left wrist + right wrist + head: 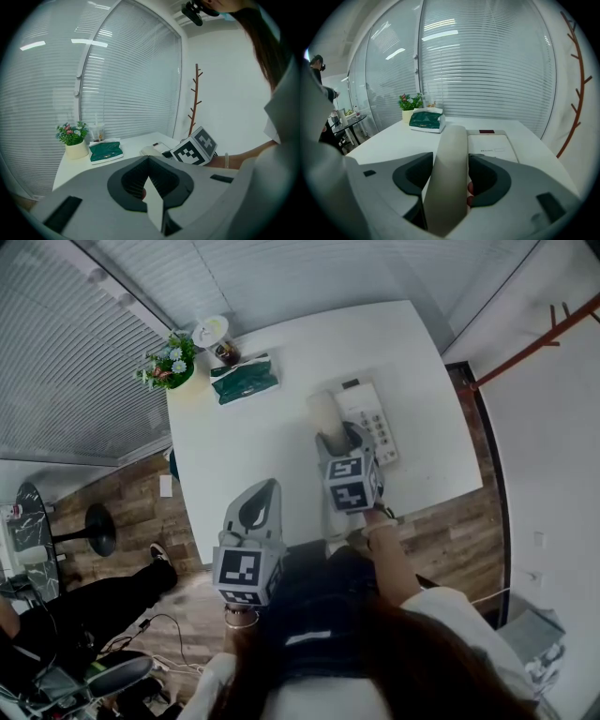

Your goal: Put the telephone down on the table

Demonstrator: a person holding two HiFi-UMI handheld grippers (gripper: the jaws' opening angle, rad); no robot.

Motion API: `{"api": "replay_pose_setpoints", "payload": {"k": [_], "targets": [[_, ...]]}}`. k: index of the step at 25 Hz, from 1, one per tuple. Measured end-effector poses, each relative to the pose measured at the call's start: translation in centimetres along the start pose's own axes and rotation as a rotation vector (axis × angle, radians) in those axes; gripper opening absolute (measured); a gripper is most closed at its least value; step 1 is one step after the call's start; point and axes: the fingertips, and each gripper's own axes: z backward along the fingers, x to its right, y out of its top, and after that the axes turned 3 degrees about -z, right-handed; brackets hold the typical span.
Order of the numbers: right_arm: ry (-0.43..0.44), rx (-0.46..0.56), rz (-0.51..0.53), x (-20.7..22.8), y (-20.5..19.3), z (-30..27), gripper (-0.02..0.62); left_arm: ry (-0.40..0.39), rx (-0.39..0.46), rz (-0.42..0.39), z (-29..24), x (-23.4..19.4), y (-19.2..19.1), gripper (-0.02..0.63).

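We stand at the near edge of a white table (244,446) on a wood-plank floor (141,512), with slatted blinds (66,352) closing the far and left sides of the room and a red-brown branching coat rack (534,343) at the far right. Nearest us, the left gripper (258,507) hangs over the table's near edge, its jaws pressed together on nothing. A little farther, the right gripper (342,444) pinches the pale telephone handset (451,154). The handset's long axis runs near to far, just left of the telephone base (373,423), its free end pointing toward the green tissue box (246,379), the flower pot (171,364) and a drink cup (225,352) at the far left corner. The handset's near end is buried in the jaws, and we cannot tell whether its far end touches the table.
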Motion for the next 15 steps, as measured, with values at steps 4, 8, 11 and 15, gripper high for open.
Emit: {"api": "replay_pose_setpoints", "payload": {"k": [4,8,11,15], "targets": [[-0.006,-0.007,-0.004,0.08,-0.11,-0.31,0.247,0.001,-0.006,0.0,-0.15,-0.17,-0.13,-0.002],[-0.008,-0.014,-0.024,0.17,-0.39,-0.62,0.244,0.0,-0.011,-0.001,-0.35,-0.19,-0.09,-0.002],[-0.002,-0.018,-0.041,0.02,-0.58,-0.87,0.23,-0.001,-0.012,-0.003,-0.39,-0.28,-0.09,-0.002],[-0.006,-0.009,-0.073,-0.02,-0.61,-0.88,0.225,-0.003,-0.01,-0.003,-0.35,-0.34,-0.03,-0.002]]}}
